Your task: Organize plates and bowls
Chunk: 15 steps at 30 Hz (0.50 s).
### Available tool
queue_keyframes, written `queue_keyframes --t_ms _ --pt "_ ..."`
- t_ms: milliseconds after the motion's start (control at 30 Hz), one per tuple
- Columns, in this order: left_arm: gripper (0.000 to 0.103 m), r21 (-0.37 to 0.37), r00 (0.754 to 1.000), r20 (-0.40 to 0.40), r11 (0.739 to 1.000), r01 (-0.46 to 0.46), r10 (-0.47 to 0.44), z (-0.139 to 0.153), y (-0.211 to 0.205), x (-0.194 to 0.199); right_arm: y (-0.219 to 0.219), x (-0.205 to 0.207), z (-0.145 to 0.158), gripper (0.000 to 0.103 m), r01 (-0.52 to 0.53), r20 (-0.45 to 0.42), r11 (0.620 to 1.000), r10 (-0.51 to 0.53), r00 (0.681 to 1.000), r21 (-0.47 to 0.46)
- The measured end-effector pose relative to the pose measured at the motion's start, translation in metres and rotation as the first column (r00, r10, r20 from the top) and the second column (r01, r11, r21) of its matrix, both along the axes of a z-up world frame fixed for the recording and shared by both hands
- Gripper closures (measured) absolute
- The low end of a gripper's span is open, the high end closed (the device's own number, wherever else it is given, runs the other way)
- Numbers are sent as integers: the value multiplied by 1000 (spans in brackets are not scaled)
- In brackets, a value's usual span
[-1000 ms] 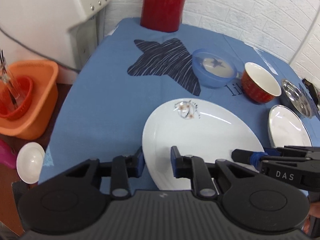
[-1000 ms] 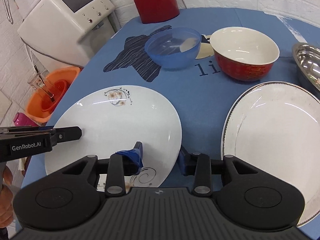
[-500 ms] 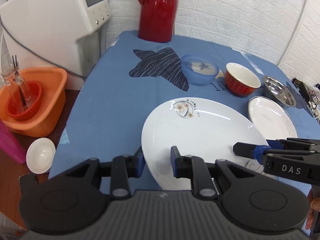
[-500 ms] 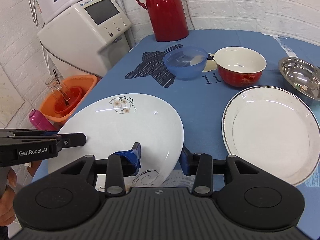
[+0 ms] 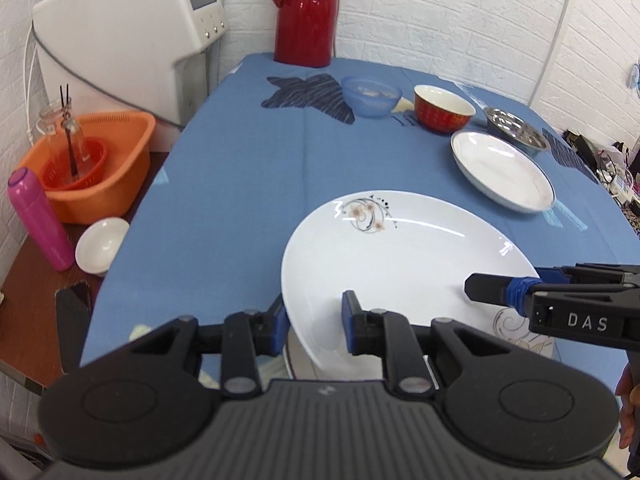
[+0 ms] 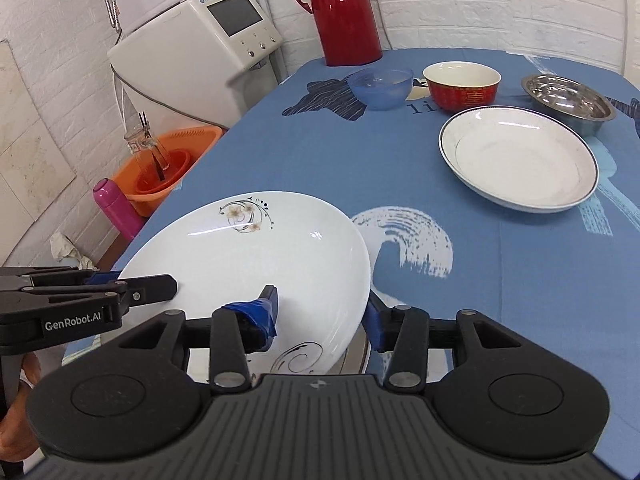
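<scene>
A white plate with flower prints [image 5: 400,248] [image 6: 248,256] hangs tilted above the blue tablecloth [image 5: 248,168], near its front edge. My left gripper [image 5: 314,312] is shut on the plate's left rim. My right gripper [image 6: 320,304] is shut on the opposite rim, and each gripper shows in the other's view. The rim of another plate [image 6: 354,354] peeks out just beneath. Farther back lie a dark-rimmed white plate [image 5: 502,170] [image 6: 516,156], a blue bowl [image 6: 380,86], a red bowl [image 6: 462,84] and a steel bowl [image 6: 568,98].
A red thermos [image 5: 306,12] stands at the table's far edge beside a white appliance [image 5: 132,32]. Left of the table, lower down, are an orange basin [image 5: 88,168] holding a glass jar, a pink bottle [image 5: 38,220] and a small white dish [image 5: 102,244].
Both grippers have lifted the flower plate and drawn it back toward the table's near edge. The bowls and rimmed plate now lie farther away.
</scene>
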<state>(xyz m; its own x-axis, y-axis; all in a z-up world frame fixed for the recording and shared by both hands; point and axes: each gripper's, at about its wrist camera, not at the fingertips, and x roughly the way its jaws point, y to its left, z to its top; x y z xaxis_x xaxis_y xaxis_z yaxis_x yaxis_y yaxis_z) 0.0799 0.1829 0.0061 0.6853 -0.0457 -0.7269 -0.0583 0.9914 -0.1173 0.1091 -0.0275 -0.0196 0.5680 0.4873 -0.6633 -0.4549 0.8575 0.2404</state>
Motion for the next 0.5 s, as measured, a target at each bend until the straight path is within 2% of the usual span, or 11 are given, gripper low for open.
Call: queue_keyframes --t_ms 267,367,500 --pt "85 -15 1000 -1 1000 -3 3 -13 4 -11 1 -9 -12 72 -13 15 1000 13 1000 6" --pt "81 -50 999 -32 999 5 -7 -22 11 -12 -1 -11 -19 72 -27 -1 999 28 1000 31" --pt "67 -110 999 -26 993 32 -36 -24 14 -16 -7 -8 -20 72 5 -27 996 -2 1000 91"
